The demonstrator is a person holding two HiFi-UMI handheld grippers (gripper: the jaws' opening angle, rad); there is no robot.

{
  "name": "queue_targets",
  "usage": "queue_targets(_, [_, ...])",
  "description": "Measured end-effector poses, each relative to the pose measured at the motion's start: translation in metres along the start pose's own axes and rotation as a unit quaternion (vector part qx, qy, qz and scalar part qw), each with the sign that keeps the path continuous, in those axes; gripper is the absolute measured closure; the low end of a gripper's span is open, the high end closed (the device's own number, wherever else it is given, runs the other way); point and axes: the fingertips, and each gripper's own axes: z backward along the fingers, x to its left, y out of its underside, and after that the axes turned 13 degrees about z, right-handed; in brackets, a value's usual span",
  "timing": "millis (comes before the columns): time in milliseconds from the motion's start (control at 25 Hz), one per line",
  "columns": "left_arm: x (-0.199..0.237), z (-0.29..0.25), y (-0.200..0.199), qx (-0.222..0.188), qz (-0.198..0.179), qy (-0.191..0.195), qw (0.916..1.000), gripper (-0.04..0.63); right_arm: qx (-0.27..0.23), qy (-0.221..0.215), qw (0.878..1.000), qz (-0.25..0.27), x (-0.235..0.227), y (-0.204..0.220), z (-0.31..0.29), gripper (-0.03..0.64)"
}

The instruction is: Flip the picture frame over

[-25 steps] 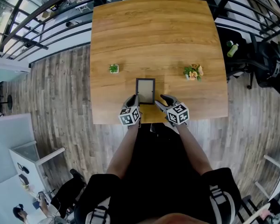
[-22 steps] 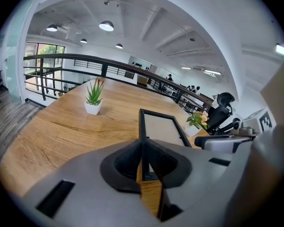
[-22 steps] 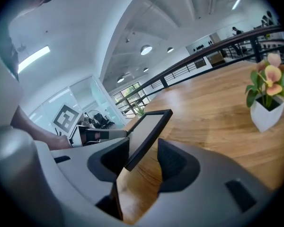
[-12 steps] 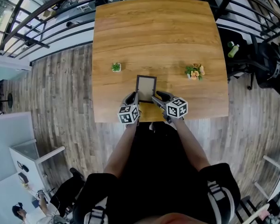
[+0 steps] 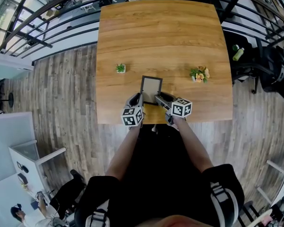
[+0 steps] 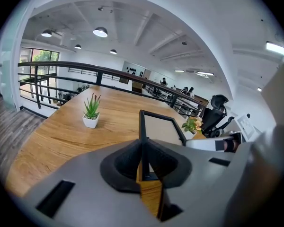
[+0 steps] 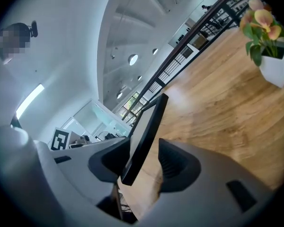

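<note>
A black-rimmed picture frame (image 5: 151, 86) is tilted up off the wooden table (image 5: 161, 37) near its front edge. My left gripper (image 5: 140, 100) is shut on the frame's left rim near the lower corner. In the left gripper view the rim (image 6: 142, 126) runs edge-on between the jaws of the left gripper (image 6: 143, 153). My right gripper (image 5: 157, 99) is rolled onto its side at the lower right corner. In the right gripper view the frame (image 7: 146, 124) stands between the jaws of the right gripper (image 7: 144, 161), against the left one, with a gap to the right one.
A small green plant in a white pot (image 5: 120, 68) stands left of the frame. A pot of orange flowers (image 5: 199, 74) stands to its right. Black railings (image 5: 61, 27) and office chairs (image 5: 270, 65) surround the table on a plank floor.
The frame's near end has risen off the table with my left gripper. My right gripper has slid left to the frame's right edge and rolled over.
</note>
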Motion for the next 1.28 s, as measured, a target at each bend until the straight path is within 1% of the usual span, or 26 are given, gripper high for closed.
queue_targets(120, [-0.002,0.0,-0.003,-0.007,0.001,0.004,1.0,0.538,-0.017,-0.025,0.999,-0.036,0.006,-0.002,0.001,0.486])
queue_targets(200, [-0.003,-0.001,-0.006,-0.011,-0.002,0.006,0.9999,0.538,-0.028,-0.039,0.997,-0.054,0.009,-0.005,0.003,0.506])
queue_targets(320, [-0.003,-0.003,-0.01,-0.016,-0.005,0.006,0.9998,0.538,-0.035,-0.054,0.995,-0.071,0.011,-0.01,0.005,0.503])
queue_targets(440, [-0.007,-0.002,-0.01,-0.016,-0.008,0.007,0.9998,0.538,-0.054,-0.073,0.991,-0.097,0.014,-0.018,0.01,0.524])
queue_targets(640, [-0.017,-0.005,-0.006,-0.006,-0.023,0.017,0.9996,0.538,-0.061,-0.079,0.99,-0.099,0.012,-0.021,0.02,0.54])
queue_targets(720, [-0.018,-0.008,-0.003,0.001,-0.029,0.02,0.9994,0.538,-0.06,-0.073,0.991,-0.096,0.009,-0.019,0.021,0.541])
queue_targets(840, [-0.02,-0.011,-0.004,0.003,-0.03,0.04,0.9988,0.537,-0.058,-0.06,0.993,-0.087,0.009,-0.021,0.023,0.543])
queue_targets(1000, [-0.026,-0.013,-0.014,-0.002,-0.023,0.054,0.9983,0.528,-0.051,-0.043,0.996,-0.057,0.008,-0.021,0.028,0.543])
queue_targets(1080, [-0.033,-0.015,-0.015,0.0,-0.019,0.064,0.9978,0.5,-0.049,-0.039,0.998,-0.032,0.008,-0.02,0.03,0.543])
queue_targets(1200, [-0.047,-0.019,-0.013,0.006,-0.007,0.084,0.9964,0.455,-0.045,-0.035,0.998,0.02,0.011,-0.019,0.031,0.543])
queue_targets(1280, [-0.058,-0.018,-0.012,0.009,-0.004,0.096,0.9953,0.436,-0.037,-0.022,0.998,0.053,0.011,-0.02,0.033,0.543])
